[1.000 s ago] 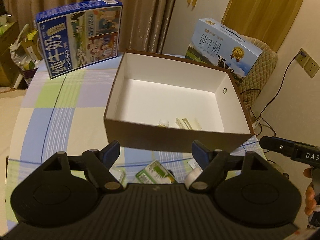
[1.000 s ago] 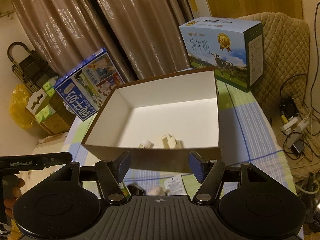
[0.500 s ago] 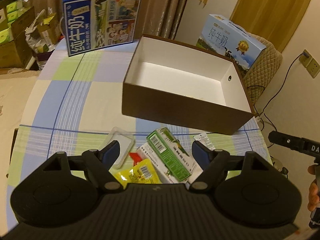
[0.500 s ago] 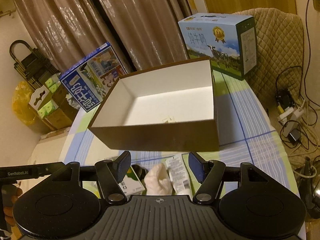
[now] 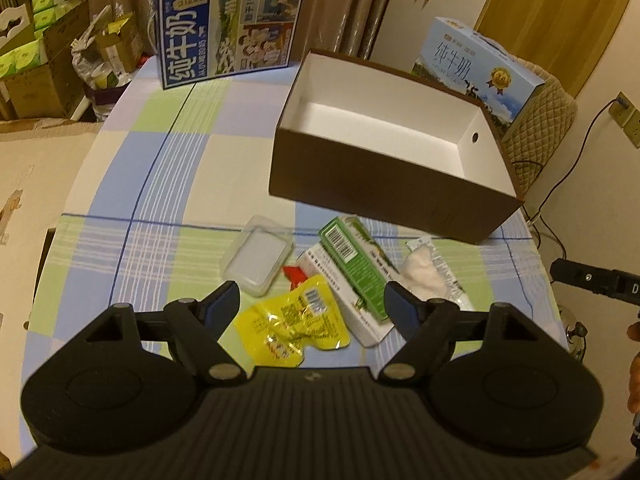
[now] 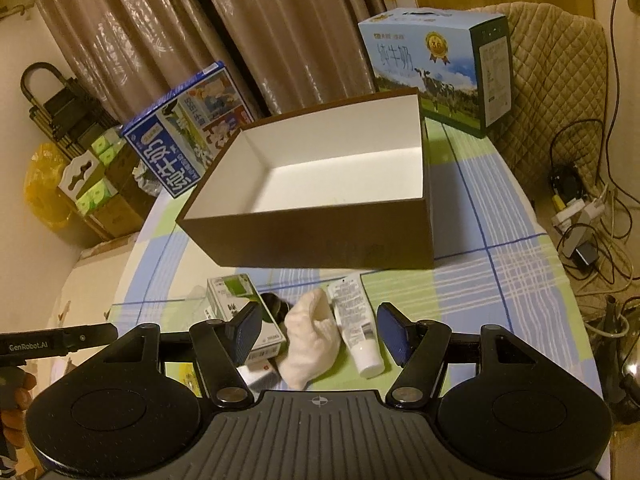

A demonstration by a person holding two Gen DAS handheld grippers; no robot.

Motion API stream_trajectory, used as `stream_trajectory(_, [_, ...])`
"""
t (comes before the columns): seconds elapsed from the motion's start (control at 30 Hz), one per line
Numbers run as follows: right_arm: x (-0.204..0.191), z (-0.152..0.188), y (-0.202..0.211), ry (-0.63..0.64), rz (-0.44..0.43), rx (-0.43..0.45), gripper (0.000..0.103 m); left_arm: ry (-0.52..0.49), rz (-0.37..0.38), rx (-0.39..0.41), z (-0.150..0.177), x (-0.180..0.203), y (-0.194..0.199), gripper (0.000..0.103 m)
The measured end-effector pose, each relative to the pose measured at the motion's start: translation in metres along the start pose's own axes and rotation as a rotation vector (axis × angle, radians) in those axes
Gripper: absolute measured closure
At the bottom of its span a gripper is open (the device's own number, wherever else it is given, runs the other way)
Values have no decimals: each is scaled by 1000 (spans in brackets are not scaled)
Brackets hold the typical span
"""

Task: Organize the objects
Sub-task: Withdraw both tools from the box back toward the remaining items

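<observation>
A brown box with a white inside point(image 5: 384, 188) point(image 6: 320, 236) stands open on the checked tablecloth. In front of it lie a clear plastic case point(image 5: 256, 256), a yellow packet point(image 5: 296, 324), a green carton point(image 5: 356, 268) point(image 6: 236, 300) on a white carton point(image 5: 344, 300), a white cloth point(image 5: 424, 276) point(image 6: 312, 340) and a white tube point(image 6: 356, 324). My left gripper point(image 5: 312, 304) is open and empty above the yellow packet. My right gripper point(image 6: 320, 332) is open and empty above the cloth and tube.
Two blue milk cartons stand behind the box, one at the left point(image 5: 228, 24) point(image 6: 184, 144) and one at the right point(image 5: 480, 64) point(image 6: 436, 68). A quilted chair point(image 6: 560, 80) and floor cables point(image 6: 580, 220) are to the right. Stacked boxes point(image 5: 36, 64) are at the left.
Both grippers have pulled back from the box toward me. The loose items in front of the box have come into view. Both stay open.
</observation>
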State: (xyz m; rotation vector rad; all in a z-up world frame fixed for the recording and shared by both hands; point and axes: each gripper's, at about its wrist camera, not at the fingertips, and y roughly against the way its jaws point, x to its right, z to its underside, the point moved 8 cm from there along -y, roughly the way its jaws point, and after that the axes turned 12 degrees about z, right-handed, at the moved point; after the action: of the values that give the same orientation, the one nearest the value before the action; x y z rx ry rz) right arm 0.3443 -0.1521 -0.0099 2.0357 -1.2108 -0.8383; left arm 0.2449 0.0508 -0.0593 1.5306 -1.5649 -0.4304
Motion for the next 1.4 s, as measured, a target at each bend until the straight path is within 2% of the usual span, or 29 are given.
stream_trajectory(0.57, [7,26,-24,49,23,-74,42,-7,-5,-15,23,-12,-10,27])
stream_trajectory(1.1, [16,54,-59,129,61,-121,42,-39,-35,-62,57,-36,-38,28])
stream_trajectory(1.4, [14,58,-84,190,63,-129,42,-26,-31,-68,58,-44,-48,27])
